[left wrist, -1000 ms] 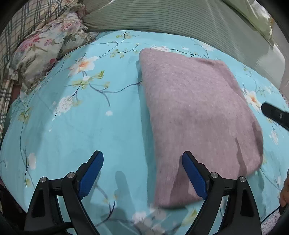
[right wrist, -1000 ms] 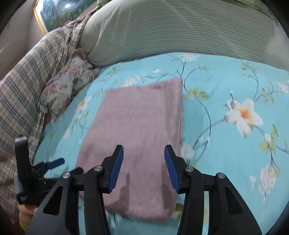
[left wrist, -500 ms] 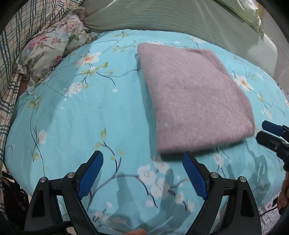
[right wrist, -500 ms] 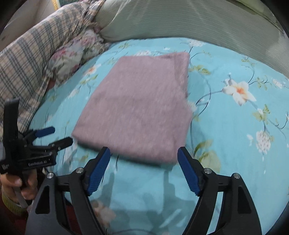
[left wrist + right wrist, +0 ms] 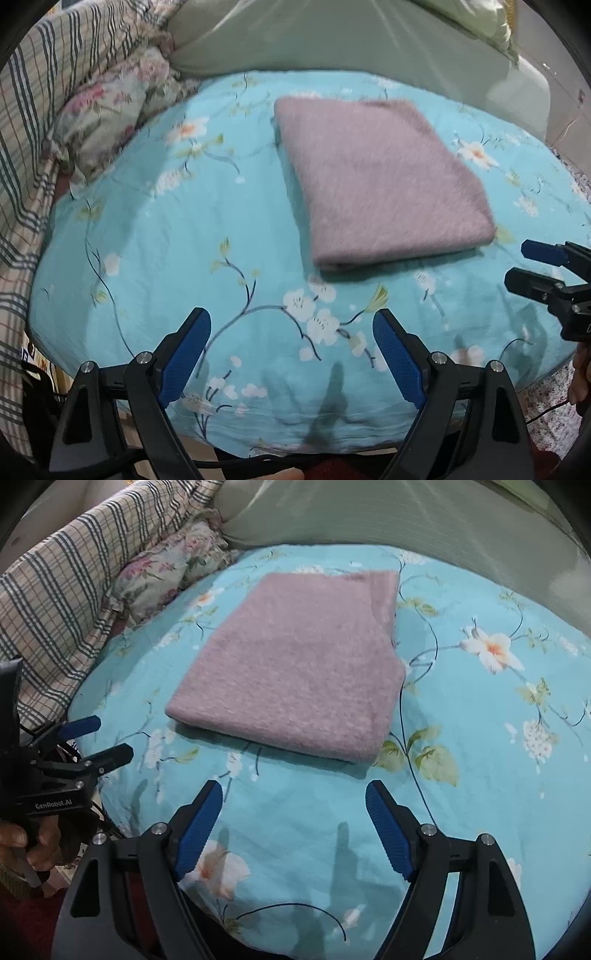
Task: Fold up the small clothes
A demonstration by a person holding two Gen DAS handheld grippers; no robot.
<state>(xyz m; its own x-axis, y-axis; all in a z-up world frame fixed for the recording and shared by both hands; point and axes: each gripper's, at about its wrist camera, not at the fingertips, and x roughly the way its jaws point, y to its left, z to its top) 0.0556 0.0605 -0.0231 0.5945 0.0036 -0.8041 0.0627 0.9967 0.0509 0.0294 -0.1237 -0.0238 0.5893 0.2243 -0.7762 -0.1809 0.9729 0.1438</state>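
A folded mauve knit garment [image 5: 380, 177] [image 5: 295, 664] lies flat on the turquoise flowered bedsheet [image 5: 166, 229] [image 5: 480, 738]. My left gripper [image 5: 291, 317] hovers open over bare sheet, short of the garment's near edge, with nothing between its blue pads. My right gripper [image 5: 294, 788] is likewise open and empty, just in front of the garment's near fold. Each gripper shows in the other's view: the right gripper [image 5: 521, 264] at the right edge, the left gripper [image 5: 112, 736] at the left edge, held by a hand [image 5: 22, 845].
A plaid blanket [image 5: 33, 110] [image 5: 55, 602] and a flowered pillow [image 5: 110, 110] [image 5: 166, 568] are heaped at the left. A green striped cushion [image 5: 314, 37] [image 5: 406, 513] runs along the back. The bed's front edge [image 5: 295, 443] drops off just below the grippers.
Both grippers drew back from over the garment toward the bed's near edge. The right jaws spread wider. The garment now lies free on the sheet ahead of both.
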